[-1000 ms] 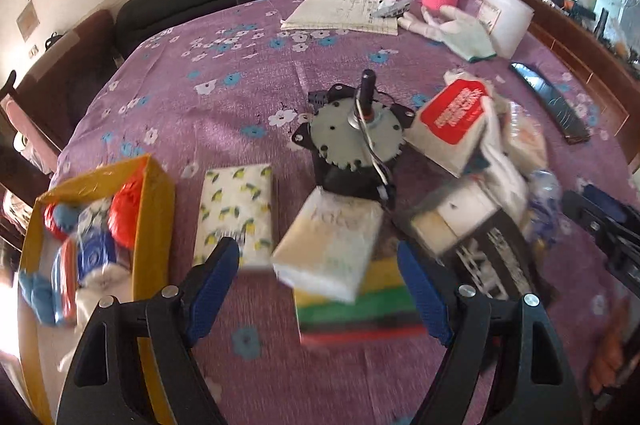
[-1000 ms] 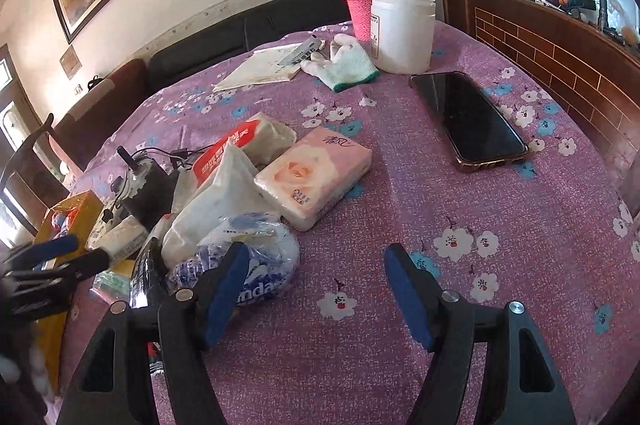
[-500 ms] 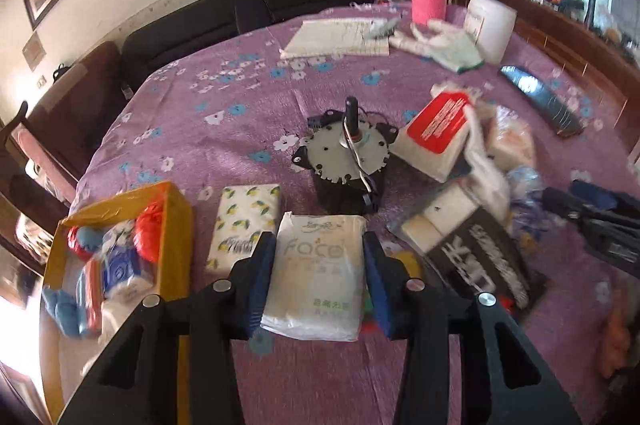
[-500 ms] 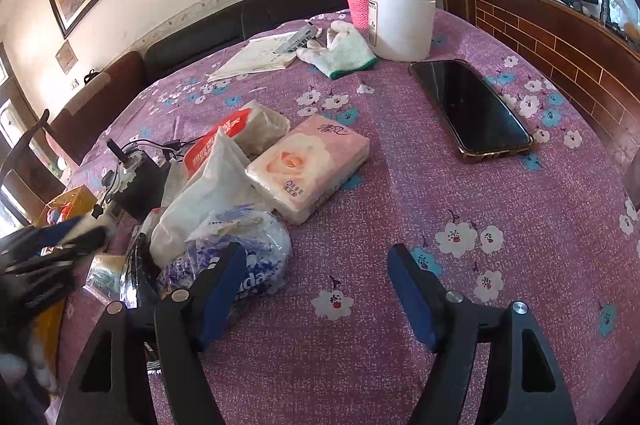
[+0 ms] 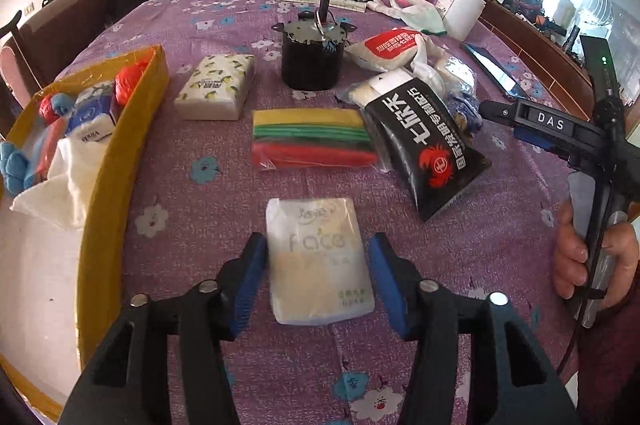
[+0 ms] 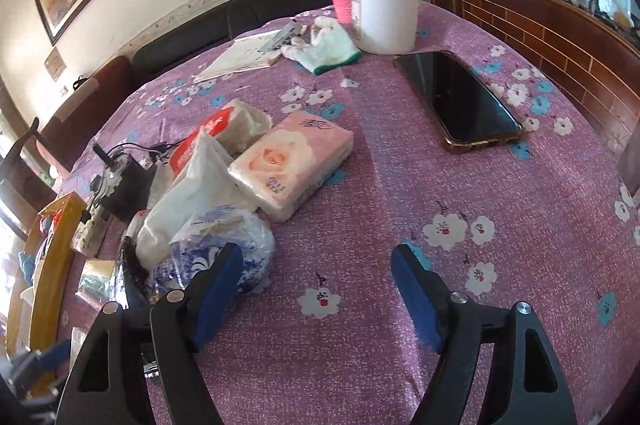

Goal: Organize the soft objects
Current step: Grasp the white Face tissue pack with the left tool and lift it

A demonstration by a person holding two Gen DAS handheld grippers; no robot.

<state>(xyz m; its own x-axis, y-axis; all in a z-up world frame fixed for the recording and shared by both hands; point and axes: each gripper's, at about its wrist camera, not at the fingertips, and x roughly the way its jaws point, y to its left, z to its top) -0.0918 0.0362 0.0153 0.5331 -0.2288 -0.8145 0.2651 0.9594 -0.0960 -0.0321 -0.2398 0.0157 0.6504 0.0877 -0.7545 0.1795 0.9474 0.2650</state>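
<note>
Spreading the left gripper (image 5: 317, 250) apart again after clamping the white tissue pack (image 5: 318, 265) half a second back. Holding the blue pads just off both long sides now, no longer pressing, with the pack still between them. Setting that pack down flat on the purple tablecloth (image 5: 200, 209), just on the near side of the striped cloth bundle (image 5: 310, 139), instead of carrying it aloft over the bundle as a moment ago.

Keeping the right gripper (image 6: 316, 257) wide apart and grasping nothing, hovering over bare cloth well to the right of the bundle, much as a second ago.

Reading this as one soft item placed in a row but not boxed, since it is lying outside the yellow box (image 5: 116, 161) to the left of the bundle. Judging plenty remaining: the lemon-print tissue pack (image 5: 218, 87) beyond the bundle to the left, the black crab-print bag (image 5: 424, 145) touching the bundle's right end, and more packs piled further right. Probably needing next to draw the left jaws clear without nudging the pack.
</note>
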